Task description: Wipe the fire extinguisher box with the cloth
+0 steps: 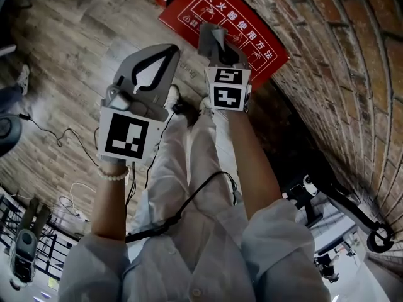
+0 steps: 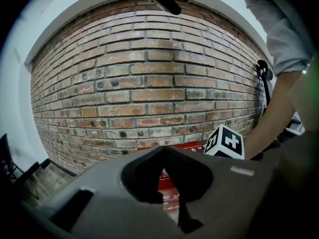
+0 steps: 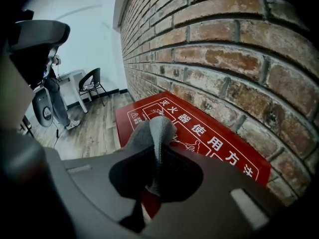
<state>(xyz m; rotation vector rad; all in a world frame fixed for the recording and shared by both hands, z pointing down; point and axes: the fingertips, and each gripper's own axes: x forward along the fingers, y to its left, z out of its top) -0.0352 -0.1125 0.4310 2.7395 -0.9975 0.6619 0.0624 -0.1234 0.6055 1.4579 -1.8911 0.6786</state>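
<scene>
Holding cloth (image 3: pixel 157 128) over red box (image 3: pixel 219 146).
Right gripper (image 3: pixel 155 152) pinches it, fold past fingertips to touch first; left gripper (image 2: pixel 163 151) apparently closed, empty.

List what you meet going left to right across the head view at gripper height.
A bystander's shoe → left gripper, shut and empty → right gripper, shut on the grey cloth → brick wall.
</scene>
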